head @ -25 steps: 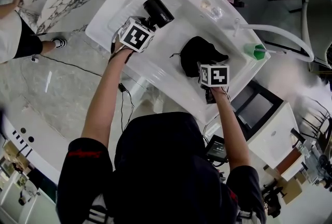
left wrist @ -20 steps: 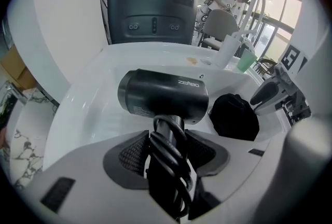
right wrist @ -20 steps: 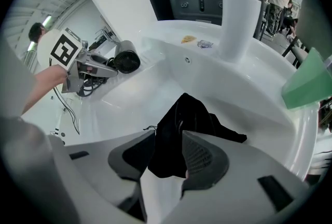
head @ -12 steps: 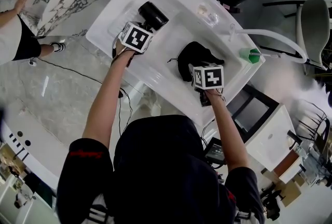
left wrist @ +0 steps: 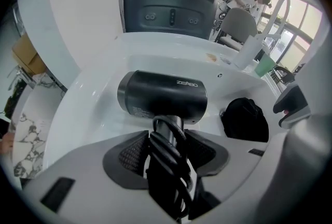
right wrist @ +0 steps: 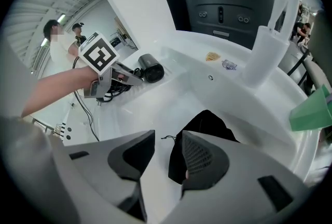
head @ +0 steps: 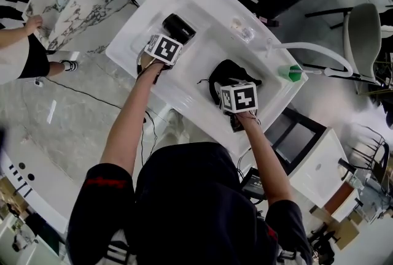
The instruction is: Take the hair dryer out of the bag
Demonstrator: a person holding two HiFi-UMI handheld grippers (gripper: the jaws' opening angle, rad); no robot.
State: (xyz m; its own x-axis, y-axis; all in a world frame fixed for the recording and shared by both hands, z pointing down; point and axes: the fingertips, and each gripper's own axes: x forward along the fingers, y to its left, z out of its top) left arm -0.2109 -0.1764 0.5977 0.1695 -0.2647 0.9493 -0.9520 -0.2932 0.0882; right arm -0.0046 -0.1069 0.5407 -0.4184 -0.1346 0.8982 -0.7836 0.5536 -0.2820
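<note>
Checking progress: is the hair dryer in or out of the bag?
Out: the left gripper holds the hair dryer, apart from the black bag.

The only word that can be read is a pale brand name, seemingly "ZEABO". It is printed along the side of the dark barrel of the hair dryer (left wrist: pixel 163 98), just beyond the jaws of the left gripper (left wrist: pixel 167 149). A patch of fine print sits lower on the same barrel, on the side nearer those jaws, but it is too small to read. The marker cube (head: pixel 163 49) at the back of that gripper carries a black-and-white square code with no letters or numbers.
</note>
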